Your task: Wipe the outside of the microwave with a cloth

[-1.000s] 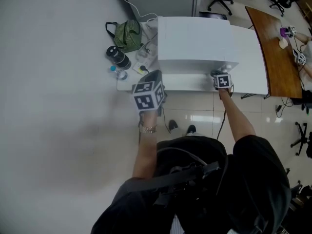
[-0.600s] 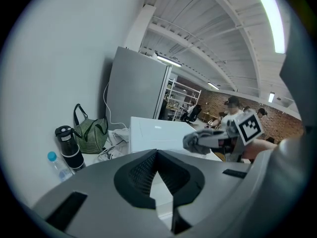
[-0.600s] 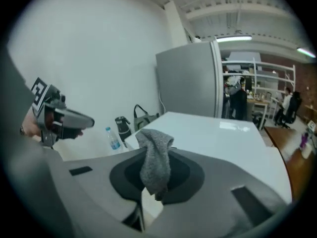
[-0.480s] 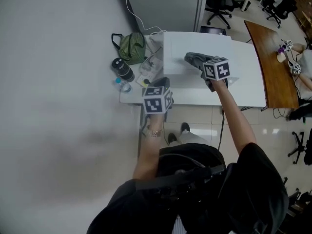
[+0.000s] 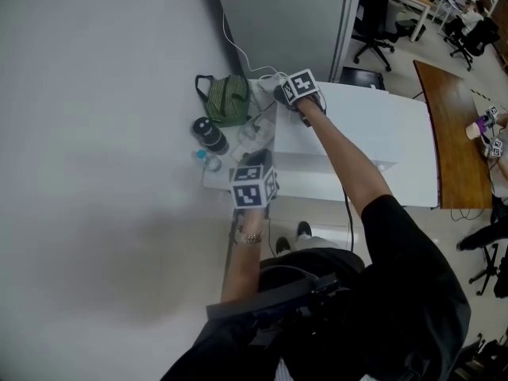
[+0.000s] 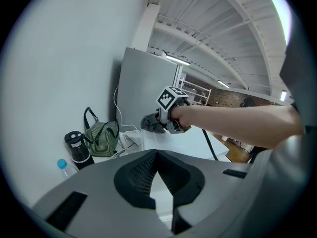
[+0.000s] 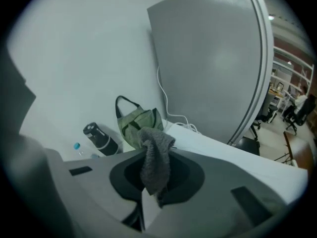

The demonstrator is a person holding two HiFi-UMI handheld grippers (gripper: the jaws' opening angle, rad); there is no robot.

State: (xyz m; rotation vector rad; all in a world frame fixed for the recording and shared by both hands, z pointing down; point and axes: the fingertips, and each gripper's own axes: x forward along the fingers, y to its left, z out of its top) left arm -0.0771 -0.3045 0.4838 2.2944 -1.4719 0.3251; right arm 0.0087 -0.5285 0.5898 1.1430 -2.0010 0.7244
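The white microwave [image 5: 292, 137] stands on a white table [image 5: 405, 149] against the wall. My right gripper [image 5: 295, 92] reaches over its top to the far left corner, shut on a grey cloth [image 5: 283, 95]. In the right gripper view the cloth [image 7: 156, 162] hangs bunched between the jaws of that gripper [image 7: 154, 155], above the white top. My left gripper [image 5: 254, 182] hovers at the table's front left edge, shut with nothing in it. The left gripper view has its jaws [image 6: 157, 155] meeting at the tips, and the right hand with the cloth [image 6: 148, 122] farther off.
A green striped bag [image 5: 227, 99], a black bottle [image 5: 209, 136], a small blue-capped bottle [image 5: 205, 159] and white cables [image 5: 262, 76] crowd the table left of the microwave. A grey partition [image 5: 286, 14] stands behind. A wooden table [image 5: 456, 125] and office chairs [image 5: 381, 14] are at the right.
My right gripper has carried the cloth from the microwave's front right, up across the top, to its far left corner. The left gripper has stayed roughly in place.
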